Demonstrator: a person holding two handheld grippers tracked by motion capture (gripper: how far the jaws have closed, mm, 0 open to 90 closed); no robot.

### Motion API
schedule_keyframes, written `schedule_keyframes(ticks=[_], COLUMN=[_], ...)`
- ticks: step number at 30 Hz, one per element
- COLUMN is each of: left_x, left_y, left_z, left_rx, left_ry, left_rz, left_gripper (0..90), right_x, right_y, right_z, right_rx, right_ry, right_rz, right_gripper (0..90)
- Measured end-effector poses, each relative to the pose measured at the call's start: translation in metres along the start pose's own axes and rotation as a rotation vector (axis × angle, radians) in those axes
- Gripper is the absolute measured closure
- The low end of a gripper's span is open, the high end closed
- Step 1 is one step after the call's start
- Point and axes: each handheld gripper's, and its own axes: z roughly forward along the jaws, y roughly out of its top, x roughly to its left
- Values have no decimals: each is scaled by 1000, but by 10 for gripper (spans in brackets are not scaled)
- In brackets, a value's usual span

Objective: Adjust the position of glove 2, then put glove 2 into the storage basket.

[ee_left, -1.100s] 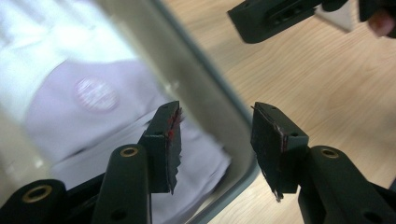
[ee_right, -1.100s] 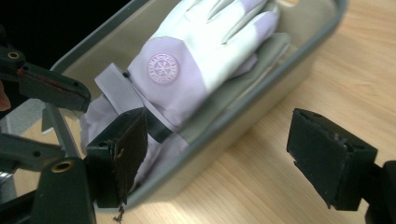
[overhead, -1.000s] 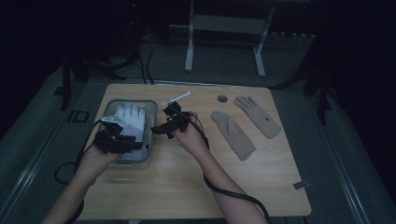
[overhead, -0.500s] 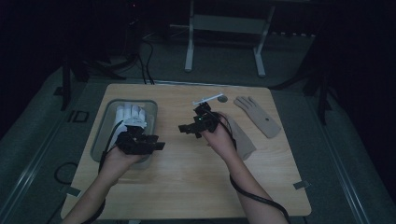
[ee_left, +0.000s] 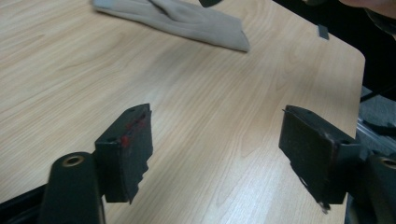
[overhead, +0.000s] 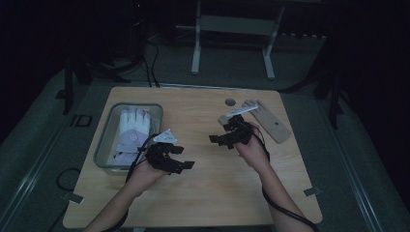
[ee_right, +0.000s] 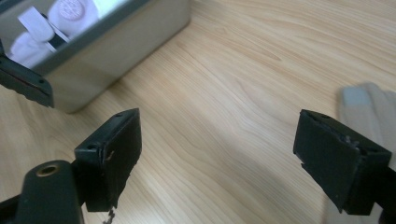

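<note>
Since half a second ago, when it hung just off the near right corner of the tray, the left gripper [overhead: 180,159] has slid right over bare wood, its jaws spread wide with nothing between them. Across the middle of the light wooden table [overhead: 203,193], the right gripper [overhead: 223,139] has drifted slightly left and nearer, also released and empty, jaws parted above the board. On the left, the shallow grey metal tray [overhead: 103,140] keeps the white fabric glove [overhead: 134,126] lying flat inside, fingers pointing far; a paper tag on it is too dim to read. Farther right, one tan fabric glove [overhead: 270,121] lies flat by the far edge, while a second tan glove [overhead: 224,119] is mostly hidden behind the right gripper. A small dark round mark [overhead: 230,102] near the far edge is hard to identify.
</note>
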Motion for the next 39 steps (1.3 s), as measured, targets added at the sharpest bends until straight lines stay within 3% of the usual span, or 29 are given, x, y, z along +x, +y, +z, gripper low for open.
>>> schedule_keyframes(ticks=[4,8,12,16,18,20,23,29,31,35,39], left_x=[-5,-5,-5,-6,-6,-7,-8,-8,-9,-11,-14], left_y=[-8,-18,-32,-44,-50,-55,-59,-67,-68,-70,-72], left_z=[12,21,27,30,31,32,32,36,36,36,37], left_rx=[-27,-53,-106,-131,-135,-138,-158,-172,-187,-234,-242], left_ry=[25,54,81,108,121,142,157,156,158,142,148], left_rz=[16,-1,1,11,12,21,25,28,50,54,65], left_gripper=[163,147,141,141,141,141,141,141,141,141,141], right_x=[-14,-23,-32,-43,-51,-57,-65,-83,-87,-96,-101], right_y=[-13,-25,-37,-50,-57,-63,-70,-79,-81,-83,-82], right_z=[-7,-12,-11,-11,-11,-12,-12,-9,-7,-1,5], right_rx=[-15,-15,2,16,19,31,22,27,28,22,36], right_ry=[-18,-37,-74,-123,-134,-167,-188,-217,-230,-237,-248], right_rz=[35,30,5,14,28,3,5,25,12,-8,-51], right_gripper=[138,135,118,118,151,206,272,341,352,355,354])
